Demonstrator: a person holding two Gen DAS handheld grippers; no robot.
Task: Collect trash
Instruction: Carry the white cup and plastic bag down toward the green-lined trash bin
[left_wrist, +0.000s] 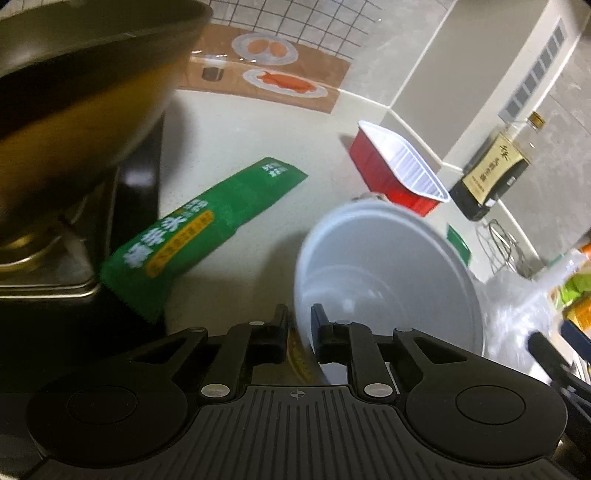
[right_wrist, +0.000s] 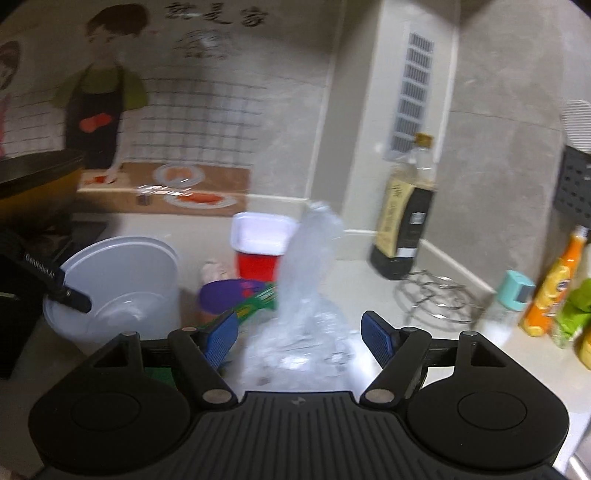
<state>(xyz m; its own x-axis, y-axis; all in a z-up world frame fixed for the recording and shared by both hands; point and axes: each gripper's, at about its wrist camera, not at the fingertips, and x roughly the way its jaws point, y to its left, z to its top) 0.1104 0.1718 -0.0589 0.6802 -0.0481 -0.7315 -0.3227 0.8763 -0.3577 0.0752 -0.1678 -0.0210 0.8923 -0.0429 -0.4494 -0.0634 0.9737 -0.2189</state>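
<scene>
My left gripper (left_wrist: 300, 325) is shut on the near rim of a white plastic bowl (left_wrist: 388, 266), with the bowl wall pinched between its black fingers. The right wrist view shows that gripper (right_wrist: 79, 301) clamped on the bowl (right_wrist: 122, 280) at the left. My right gripper (right_wrist: 299, 334) is open, and a clear plastic bag (right_wrist: 306, 295) stands up between its blue pads without touching them. A green packet (left_wrist: 207, 229) lies on the counter left of the bowl. Behind the bowl sits a red tray with a white inside (left_wrist: 399, 170), also visible from the right wrist (right_wrist: 258, 251).
A dark wok (left_wrist: 85, 92) on the stove fills the left side. A soy sauce bottle (right_wrist: 406, 221) stands by the wall corner, with a wire trivet (right_wrist: 436, 299) in front of it. An orange bottle (right_wrist: 554, 288) and a teal container (right_wrist: 517, 291) crowd the right. A purple wrapper (right_wrist: 229, 291) lies beside the bag.
</scene>
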